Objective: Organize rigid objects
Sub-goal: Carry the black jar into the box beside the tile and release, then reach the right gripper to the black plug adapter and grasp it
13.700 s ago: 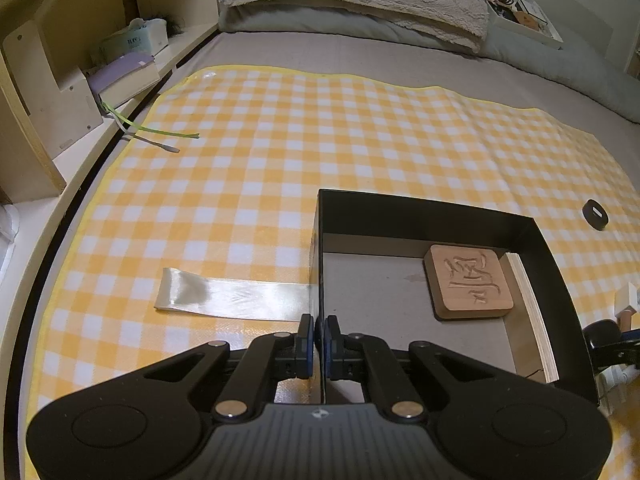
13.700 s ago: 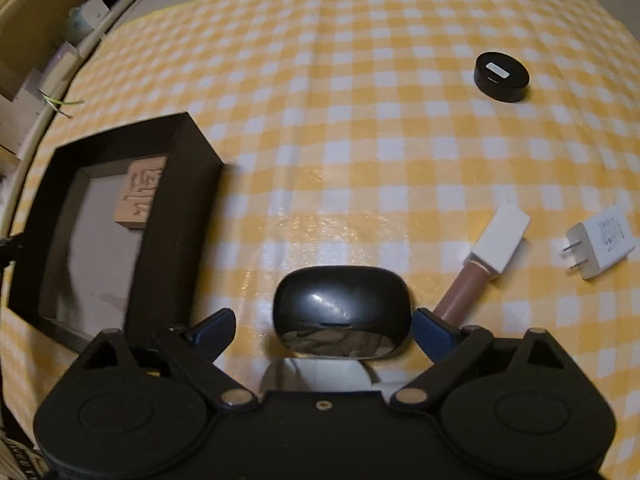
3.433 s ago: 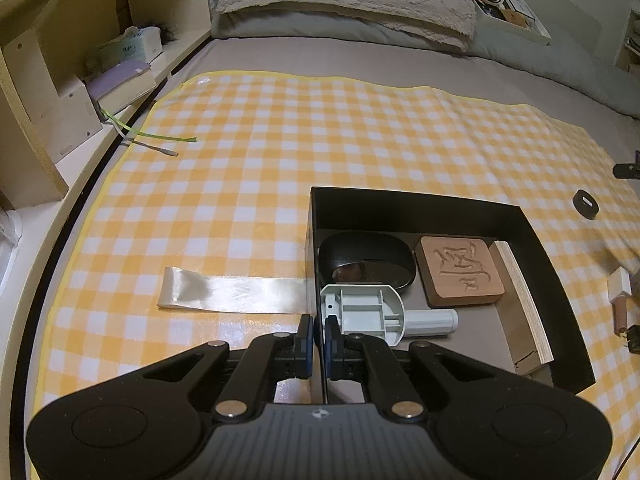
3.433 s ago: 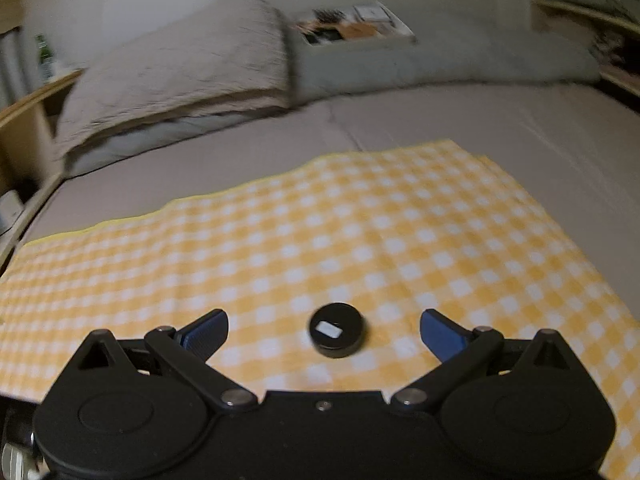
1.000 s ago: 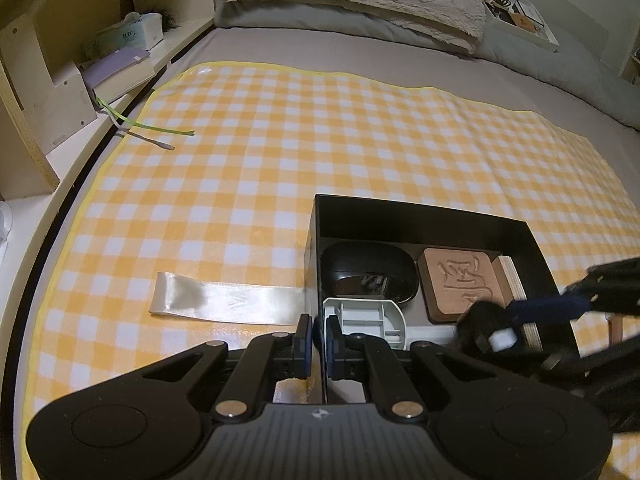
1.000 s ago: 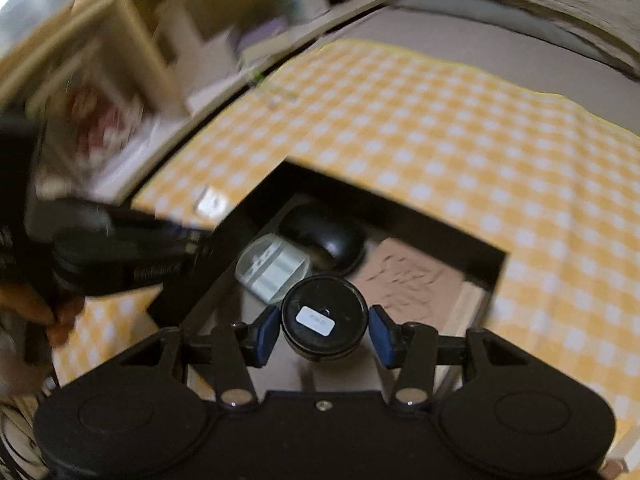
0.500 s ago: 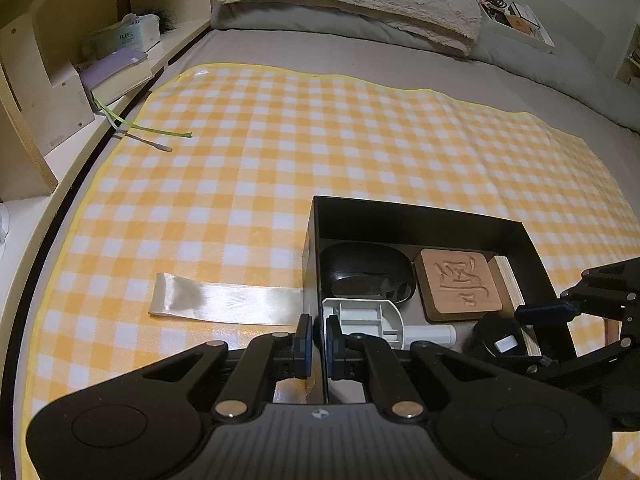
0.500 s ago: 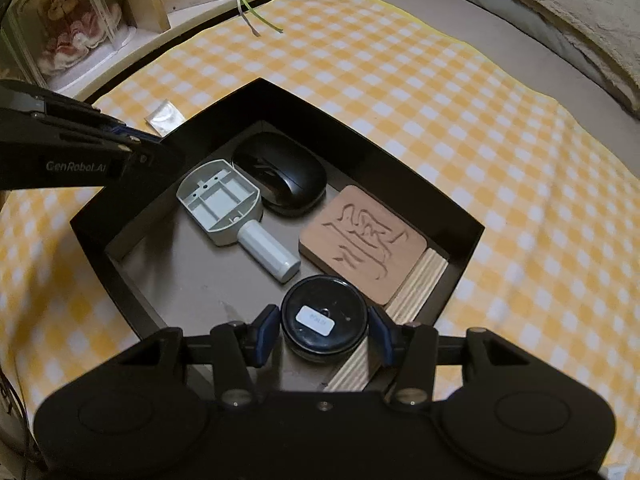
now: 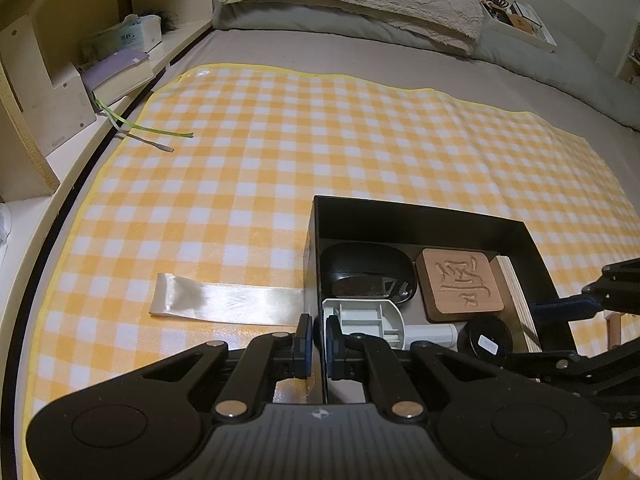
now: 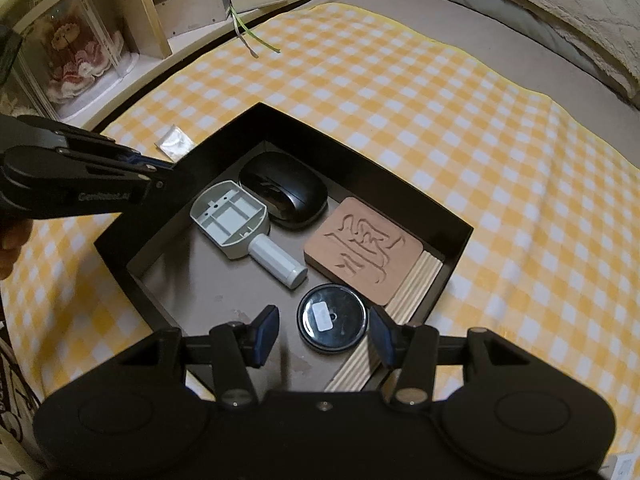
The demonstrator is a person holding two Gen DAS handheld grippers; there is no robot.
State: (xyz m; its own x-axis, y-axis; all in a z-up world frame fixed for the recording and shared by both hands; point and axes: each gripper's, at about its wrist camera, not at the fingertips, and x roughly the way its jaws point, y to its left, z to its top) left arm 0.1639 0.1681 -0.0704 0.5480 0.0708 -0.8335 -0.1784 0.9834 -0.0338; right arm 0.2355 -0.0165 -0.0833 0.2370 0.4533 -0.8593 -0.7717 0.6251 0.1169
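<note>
A black open-topped box sits on a yellow-and-white checked cloth spread over a grey bed. Inside the box lie a black computer mouse, a grey plastic part with a white cylindrical handle, a carved wooden block and a plywood strip along one wall, with the block's edge resting on it.

The small round black tin with a white label rests on the box floor, just beside the carved block and the plywood strip. The right gripper is positioned over it with jaws parted; the tin lies between the blue pads, a gap showing on each side, so nothing is gripped.

The left gripper is clamped on the near left wall of the box, pads pressed together on the thin edge. A pale satin ribbon lies flat on the cloth, running up to the box's left wall.
</note>
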